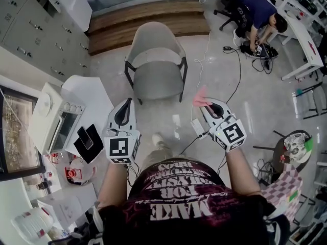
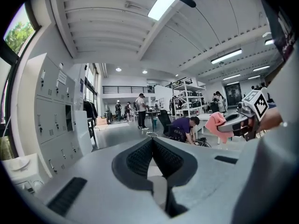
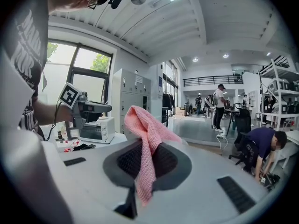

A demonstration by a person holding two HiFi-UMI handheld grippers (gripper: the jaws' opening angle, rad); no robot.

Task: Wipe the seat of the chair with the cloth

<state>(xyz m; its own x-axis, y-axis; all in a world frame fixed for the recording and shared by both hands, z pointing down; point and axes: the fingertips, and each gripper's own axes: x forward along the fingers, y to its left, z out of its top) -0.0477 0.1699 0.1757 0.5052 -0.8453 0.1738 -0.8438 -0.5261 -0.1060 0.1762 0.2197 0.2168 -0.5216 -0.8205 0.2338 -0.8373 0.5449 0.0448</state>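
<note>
Pink knitted cloth sits pinched between the closed jaws of the right gripper, one corner poking up, near the person and well short of the grey chair farther off. The left gripper is closed on nothing. Soft, light and limp, the cloth should drape flat; this mid-fold hold looks secure.

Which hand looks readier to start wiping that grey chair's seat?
Right. The right claw is shut on the pink cloth; the left claw is shut with nothing in it. The chair seat lies ahead, roughly between the two.
</note>
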